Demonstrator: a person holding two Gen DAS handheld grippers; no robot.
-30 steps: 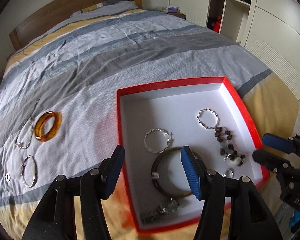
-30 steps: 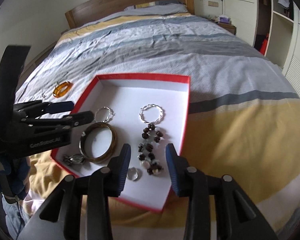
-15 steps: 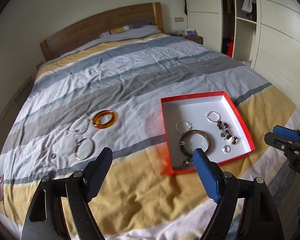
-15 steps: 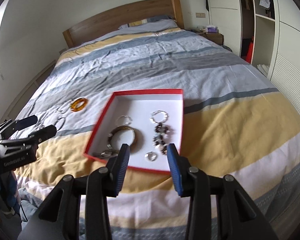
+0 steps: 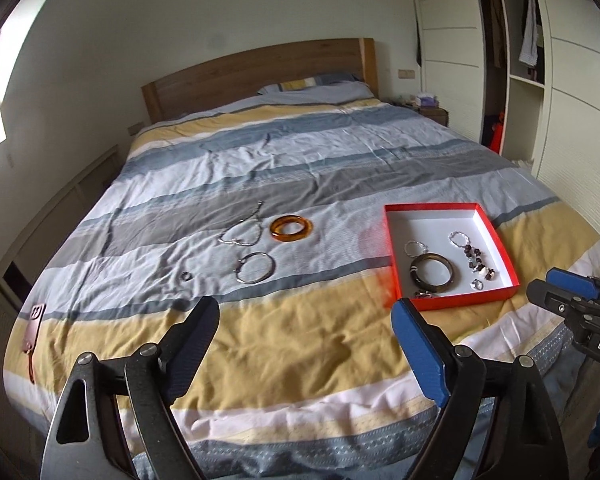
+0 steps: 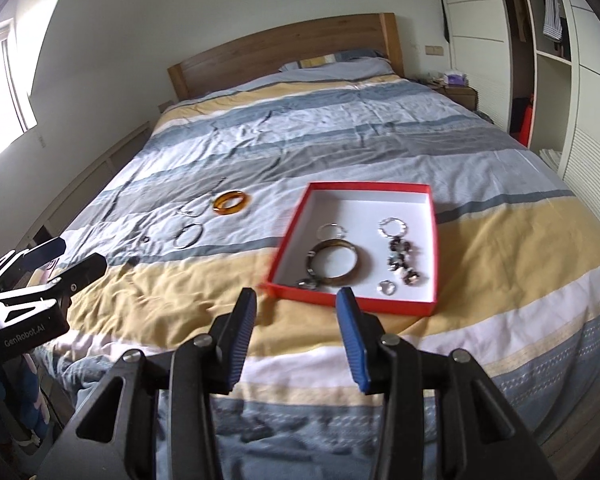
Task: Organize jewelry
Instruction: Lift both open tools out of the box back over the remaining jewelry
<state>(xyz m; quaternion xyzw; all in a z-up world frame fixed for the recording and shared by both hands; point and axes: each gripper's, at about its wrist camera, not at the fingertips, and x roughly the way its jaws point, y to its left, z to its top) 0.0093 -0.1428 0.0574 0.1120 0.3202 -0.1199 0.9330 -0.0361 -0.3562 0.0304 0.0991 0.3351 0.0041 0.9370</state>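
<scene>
Red box (image 5: pixel 496 240) lies flat on the bed (image 5: pixel 300 332), on the near right part of the cover, its long axis running near to far, open top up.

Count inside the box, six pieces:
- dark bangle (image 5: pixel 432 278), flat, near-left part of the box
- two thin silver bracelets: one (image 5: pixel 417 247) just beyond the bangle, one (image 5: pixel 460 238) further right
- beaded strand (image 5: pixel 478 262), long axis near to far, far end touching the right silver bracelet
- small ring (image 5: pixel 477 285) near the front wall
- metal piece (image 5: pixel 422 294) at the near-left corner, too small to identify

Count on the cover left of the box, four pieces, well apart from it:
- amber bangle (image 5: pixel 291 229)
- chain (image 5: pixel 242 228) just left of it, stretched near to far
- silver hoop (image 5: pixel 255 267) nearer than both
- tiny ring (image 5: pixel 185 276) left of the hoop

Left hand-held gripper (image 5: pixel 305 322): fingers spread wide, nothing between them; its jaws have just been opening. Right hand-held gripper (image 6: pixel 296 310): fingers parted about halfway, nothing between them, also just been opening.

Versus a second ago: both cameras were then close over the box; now the whole bed and headboard (image 5: pixel 256 76) show, and the box looks small and far. The box's contents lie as before.
</scene>
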